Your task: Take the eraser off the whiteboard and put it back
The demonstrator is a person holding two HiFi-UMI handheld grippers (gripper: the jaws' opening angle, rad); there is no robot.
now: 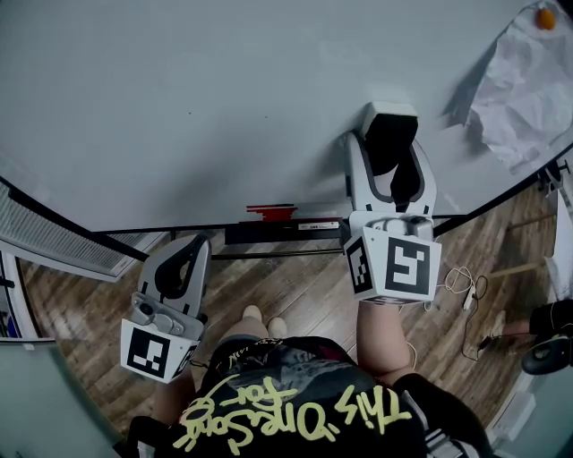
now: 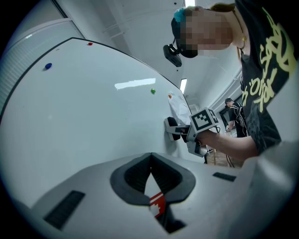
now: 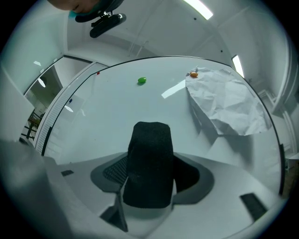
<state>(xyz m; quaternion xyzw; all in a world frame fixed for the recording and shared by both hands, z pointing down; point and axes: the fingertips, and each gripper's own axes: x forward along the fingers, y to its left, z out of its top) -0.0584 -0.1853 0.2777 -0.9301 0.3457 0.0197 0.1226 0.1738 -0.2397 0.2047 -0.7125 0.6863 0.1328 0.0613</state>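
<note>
The eraser, black felt with a white back, stands between the jaws of my right gripper, which is shut on it. In the left gripper view the eraser has its white side against the whiteboard, with the right gripper behind it. The right gripper view shows the felt upright between the jaws of that gripper. My left gripper hangs lower left, shut and empty, pointing at the board's bottom edge.
A crumpled paper hangs on the board under an orange magnet. A green magnet sits higher up. The tray below the board bears a red object. Cables lie on the wood floor.
</note>
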